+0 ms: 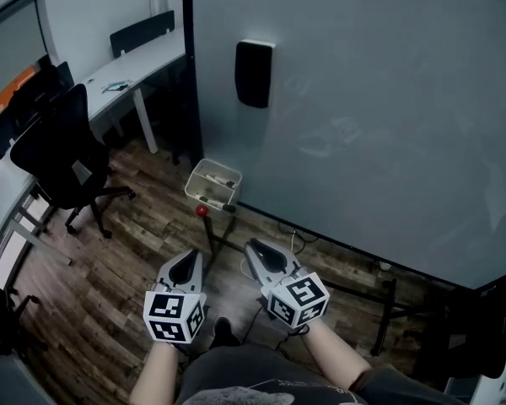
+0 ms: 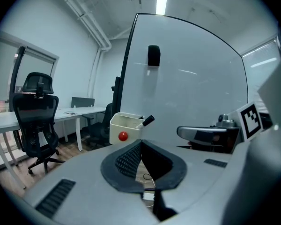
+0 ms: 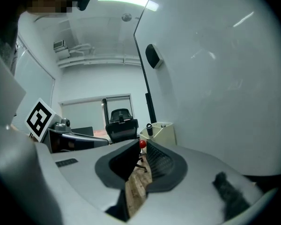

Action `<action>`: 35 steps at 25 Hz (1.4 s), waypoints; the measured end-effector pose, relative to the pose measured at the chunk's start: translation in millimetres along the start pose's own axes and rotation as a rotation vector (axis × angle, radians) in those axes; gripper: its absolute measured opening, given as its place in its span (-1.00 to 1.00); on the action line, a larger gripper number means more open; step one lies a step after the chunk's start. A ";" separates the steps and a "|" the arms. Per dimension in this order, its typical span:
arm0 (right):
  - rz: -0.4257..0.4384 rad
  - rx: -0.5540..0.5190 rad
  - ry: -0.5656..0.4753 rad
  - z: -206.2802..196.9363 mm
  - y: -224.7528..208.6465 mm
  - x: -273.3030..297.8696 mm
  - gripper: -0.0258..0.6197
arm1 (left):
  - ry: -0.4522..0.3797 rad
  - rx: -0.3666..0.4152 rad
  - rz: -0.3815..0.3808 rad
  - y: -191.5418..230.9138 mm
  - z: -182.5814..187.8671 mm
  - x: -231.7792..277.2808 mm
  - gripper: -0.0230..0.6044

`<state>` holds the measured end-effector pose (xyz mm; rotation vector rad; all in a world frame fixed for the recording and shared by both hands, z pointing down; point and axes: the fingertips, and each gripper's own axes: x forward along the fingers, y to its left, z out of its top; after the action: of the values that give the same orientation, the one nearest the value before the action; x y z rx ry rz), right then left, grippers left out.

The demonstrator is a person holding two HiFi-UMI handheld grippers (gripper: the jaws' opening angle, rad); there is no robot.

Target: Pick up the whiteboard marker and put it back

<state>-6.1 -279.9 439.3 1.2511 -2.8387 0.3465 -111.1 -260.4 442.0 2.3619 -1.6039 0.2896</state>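
Observation:
A white marker tray (image 1: 211,194) hangs at the lower left corner of the whiteboard (image 1: 363,99), with a red ball (image 1: 201,212) on its front. In the left gripper view a whiteboard marker (image 2: 147,121) with a black cap sticks up out of the tray (image 2: 125,125). The right gripper view shows the marker's cap (image 3: 149,127) at the tray's near end. Both grippers hover over the floor short of the tray, pointing at it. My left gripper (image 1: 188,260) has its tips together and holds nothing. My right gripper (image 1: 252,248) shows only a thin slit between its tips and is empty too.
A black eraser (image 1: 255,72) clings to the board above the tray. A black office chair (image 1: 63,154) and a white desk (image 1: 126,74) stand to the left. The board's stand legs (image 1: 388,298) and a cable cross the wooden floor to the right.

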 end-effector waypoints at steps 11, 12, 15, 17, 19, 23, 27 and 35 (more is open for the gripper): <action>-0.021 -0.020 0.048 0.7 -20.2 64.7 -0.53 | 0.007 -0.015 -0.034 43.8 16.4 52.4 -0.88; -0.022 -0.025 0.049 0.7 -21.0 69.9 -0.53 | 0.010 -0.016 -0.036 47.4 16.2 55.9 -0.88; -0.027 -0.049 0.032 2.9 -24.2 81.7 -0.52 | 0.017 -0.021 -0.039 55.7 15.2 65.3 -0.88; -0.038 -0.069 0.009 5.5 -26.6 87.1 -0.52 | 0.020 -0.021 -0.041 59.5 15.2 69.9 -0.88; -0.045 -0.092 -0.007 7.9 -26.2 92.2 -0.52 | 0.021 -0.018 -0.045 63.4 15.9 73.0 -0.88; -0.039 -0.138 -0.017 11.4 -21.3 100.7 -0.52 | 0.021 -0.017 -0.048 69.9 18.5 77.8 -0.88; -0.042 -0.154 -0.035 14.7 -20.4 103.2 -0.54 | 0.022 -0.018 -0.052 73.2 18.8 80.5 -0.88; -0.016 -0.178 -0.018 18.4 -16.6 105.3 -0.67 | 0.021 -0.019 -0.052 76.2 19.3 79.2 -0.88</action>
<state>-64.1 -371.2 435.9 1.2467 -2.7984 0.0803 -152.7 -362.9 457.0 2.3740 -1.5264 0.2861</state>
